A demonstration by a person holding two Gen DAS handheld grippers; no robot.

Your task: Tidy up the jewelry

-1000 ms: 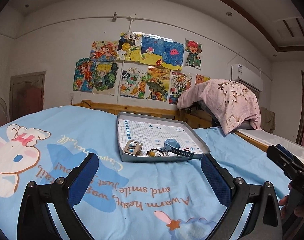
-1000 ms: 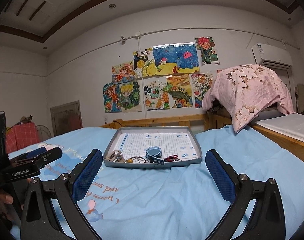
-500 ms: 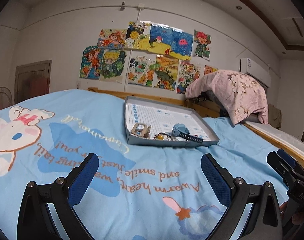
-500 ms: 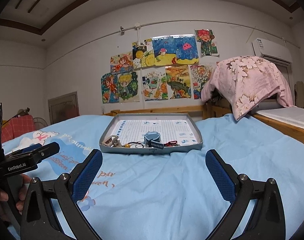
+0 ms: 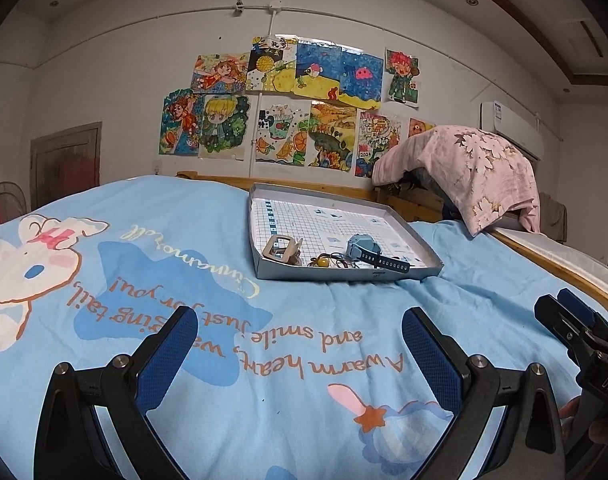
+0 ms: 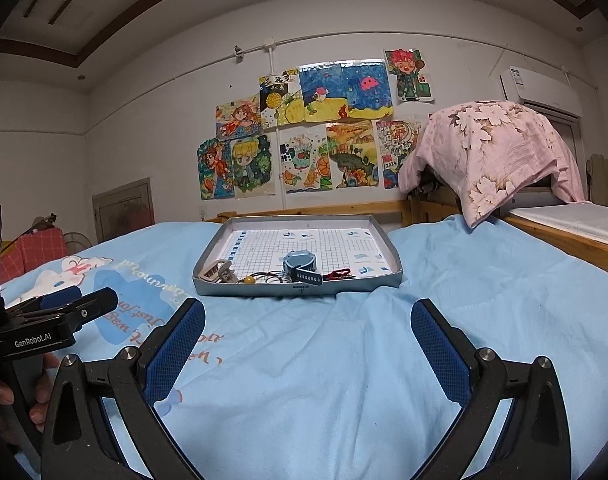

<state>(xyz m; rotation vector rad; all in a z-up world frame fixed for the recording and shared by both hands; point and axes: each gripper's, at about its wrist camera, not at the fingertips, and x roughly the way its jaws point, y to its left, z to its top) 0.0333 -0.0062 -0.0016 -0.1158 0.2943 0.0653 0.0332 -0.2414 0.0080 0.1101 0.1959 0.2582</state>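
A grey cardboard tray (image 5: 408,236) (image 6: 392,256) with a gridded white floor lies on the blue bedspread. Along its near side lie a beige hair clip (image 5: 281,249) (image 6: 218,272), a cord with a yellow bead (image 5: 323,262) (image 6: 248,280), a blue watch with a dark strap (image 5: 362,248) (image 6: 300,263) and a small red piece (image 6: 338,274). My left gripper (image 5: 300,354) is open, well short of the tray, with nothing between its fingers. My right gripper (image 6: 308,344) is open too, in front of the tray and empty.
The blue printed bedspread (image 5: 224,344) (image 6: 464,280) covers the bed. A pink flowered cloth (image 5: 472,168) (image 6: 496,152) drapes over something at the right. A wooden bed rail (image 6: 564,236) runs along the right side. Drawings hang on the far wall.
Both grippers have tilted downward and come a little closer, so the tray sits lower and larger in both views. Both stay open and empty. The tray's contents have not moved.
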